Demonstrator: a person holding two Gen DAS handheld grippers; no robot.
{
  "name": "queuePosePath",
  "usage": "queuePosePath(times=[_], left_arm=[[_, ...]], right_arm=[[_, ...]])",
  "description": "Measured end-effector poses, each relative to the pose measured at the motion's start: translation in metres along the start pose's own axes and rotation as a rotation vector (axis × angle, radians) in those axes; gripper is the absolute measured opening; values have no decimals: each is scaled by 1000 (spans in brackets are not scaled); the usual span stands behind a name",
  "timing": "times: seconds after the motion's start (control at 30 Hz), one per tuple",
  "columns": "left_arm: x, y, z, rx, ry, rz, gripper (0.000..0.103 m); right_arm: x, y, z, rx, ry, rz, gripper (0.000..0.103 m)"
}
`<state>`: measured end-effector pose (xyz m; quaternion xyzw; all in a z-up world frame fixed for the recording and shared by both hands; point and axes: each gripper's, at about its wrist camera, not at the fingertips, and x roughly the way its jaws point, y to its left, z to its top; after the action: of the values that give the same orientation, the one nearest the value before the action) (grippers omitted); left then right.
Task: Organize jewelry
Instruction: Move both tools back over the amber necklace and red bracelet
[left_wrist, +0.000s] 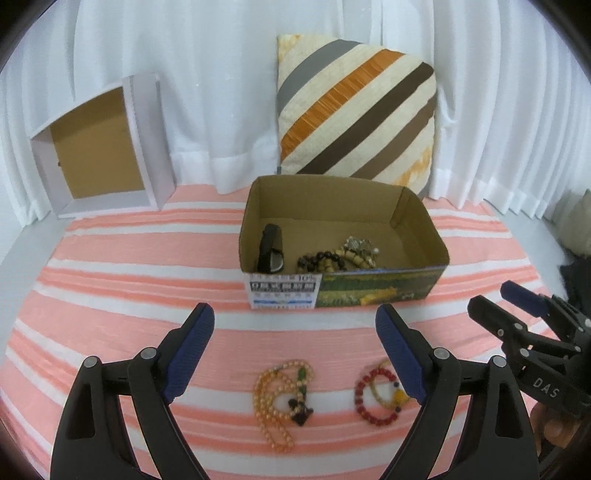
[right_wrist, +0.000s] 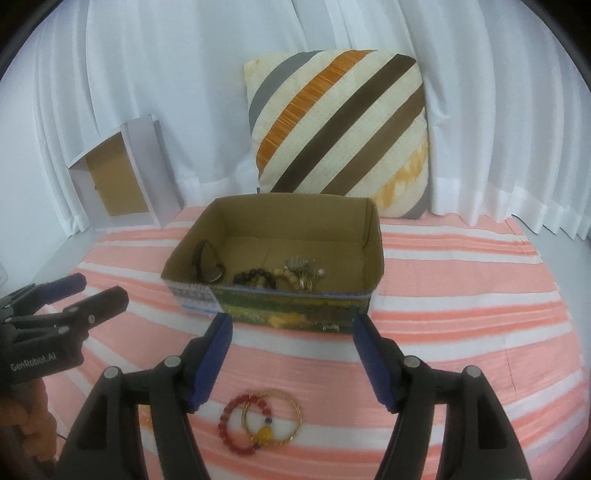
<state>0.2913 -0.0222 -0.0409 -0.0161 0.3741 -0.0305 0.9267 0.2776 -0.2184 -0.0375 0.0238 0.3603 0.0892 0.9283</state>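
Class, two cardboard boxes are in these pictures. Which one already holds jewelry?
The open brown box in the middle of the striped cloth: beaded bracelets lie inside. The white box tipped against the curtain shows no jewelry.

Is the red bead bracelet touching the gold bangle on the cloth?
Touching. In the right wrist view the red bead bracelet and the gold bangle overlap, the rings crossing with no cloth between them there. The left wrist view agrees.

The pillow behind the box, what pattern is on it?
The pillow has diagonal grey, orange and brown stripes on cream, clearest in the right wrist view.
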Motion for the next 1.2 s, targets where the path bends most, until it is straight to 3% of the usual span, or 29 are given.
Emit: queuePosePath(times=[0.5, 0.83, 1.0, 1.2], left_arm=[[-27, 38, -86, -60, 54, 23, 90], [-29, 49, -153, -20, 111, 24, 90], [-16, 42, -158, -32, 128, 2, 90], [8, 40, -143, -50, 116, 11, 90]], right_arm=[[-42, -12, -61, 34, -34, -60, 69], [-34, -13, -120, 32, 39, -49, 69], [-25, -3, -143, 32, 88, -13, 69], [-16, 5, -149, 19, 111, 3, 69]])
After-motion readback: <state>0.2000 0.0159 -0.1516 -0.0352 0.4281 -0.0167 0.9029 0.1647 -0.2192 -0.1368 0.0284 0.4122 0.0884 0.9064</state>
